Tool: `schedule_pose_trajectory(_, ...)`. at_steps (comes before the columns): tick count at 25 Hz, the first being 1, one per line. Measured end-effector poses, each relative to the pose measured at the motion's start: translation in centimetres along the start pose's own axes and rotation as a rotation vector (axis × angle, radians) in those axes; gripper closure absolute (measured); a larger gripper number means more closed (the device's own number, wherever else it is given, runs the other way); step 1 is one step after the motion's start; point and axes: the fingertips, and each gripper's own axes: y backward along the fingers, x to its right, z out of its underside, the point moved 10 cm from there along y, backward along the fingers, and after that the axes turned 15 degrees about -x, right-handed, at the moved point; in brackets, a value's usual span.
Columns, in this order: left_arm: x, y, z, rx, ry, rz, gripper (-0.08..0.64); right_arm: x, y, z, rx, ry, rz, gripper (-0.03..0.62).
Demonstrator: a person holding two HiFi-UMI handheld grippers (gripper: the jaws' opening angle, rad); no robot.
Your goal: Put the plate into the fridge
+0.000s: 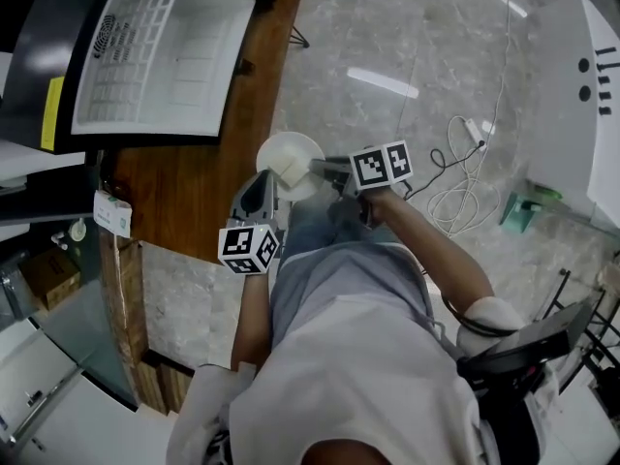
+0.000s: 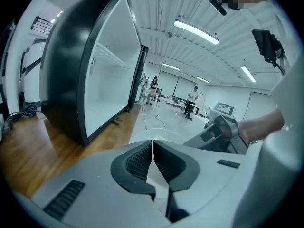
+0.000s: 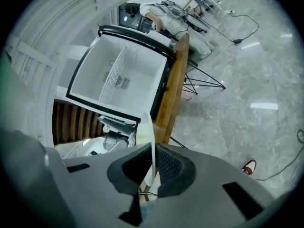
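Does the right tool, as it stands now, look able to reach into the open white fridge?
Probably yes. The right tool, shut on the round white plate, faces the white fridge, which stands open on the wooden table; nothing shows between them.

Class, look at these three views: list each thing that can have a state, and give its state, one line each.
Fridge: open, no plate inside yet.
Plate: held at its rim by both grippers, outside the fridge.
Left gripper: shut on the plate.
Right gripper: shut on the plate.
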Motion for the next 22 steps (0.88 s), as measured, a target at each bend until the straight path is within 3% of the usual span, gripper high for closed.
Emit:
schedule_pose_trajectory(3, 1.7, -0.1, -3.1, 0.025, -0.048, -0.006, 0.531, -0.4, 2.5, -1.7, 0.0, -0.007, -0.03, 0.565)
schedule_pose_trajectory(7, 2.0, -1.7, -8.1, 0.081, -0.112, -0.055, 0.532, -1.0, 4.2, -7.3, 0.001, -0.016, -0.102, 0.565)
schedule_pose_trajectory(17, -1.6, -6.6, -20.0, 0.204, -0.077, -0.25, 0.534, -3.3, 3.9, -24.3, -0.103, 0.086, -0.14, 0.565)
schedule_pose_trajectory(22, -4.8, -11.9, -27.9, 0.204, -0.035, -0.274, 0.534, -3.1, 3.6, -35.8, -0.183, 0.102, -0.175, 0.565)
